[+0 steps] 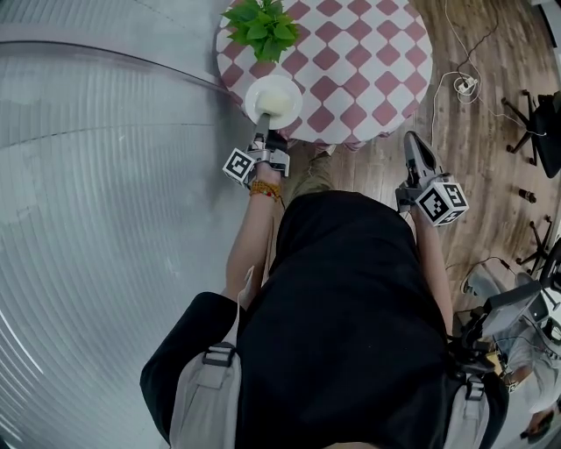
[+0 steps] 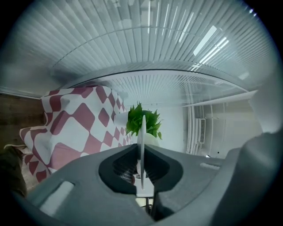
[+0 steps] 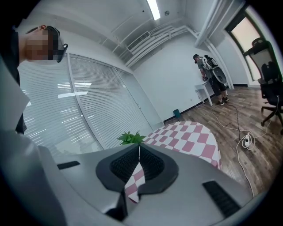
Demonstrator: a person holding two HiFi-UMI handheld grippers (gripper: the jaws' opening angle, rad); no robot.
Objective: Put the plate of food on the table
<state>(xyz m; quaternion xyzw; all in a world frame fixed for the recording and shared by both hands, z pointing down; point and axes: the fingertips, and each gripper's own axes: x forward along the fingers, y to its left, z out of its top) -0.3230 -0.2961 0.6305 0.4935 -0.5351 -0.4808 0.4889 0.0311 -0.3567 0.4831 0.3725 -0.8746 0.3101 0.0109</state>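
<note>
Plate [image 1: 273,101] — judged rigid, breakable, slippery; pinched at rim by left gripper [image 1: 262,138]. Right gripper [image 3: 139,149] — pressed together, empty.

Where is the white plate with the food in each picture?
Head view: the plate is at top centre, at the edge of the checked table.
Left gripper view: the plate is in the middle, seen edge-on as a thin white upright line.
Right gripper view: not in it.
Shared landmark: the green plant on the table shows in all three.
</note>
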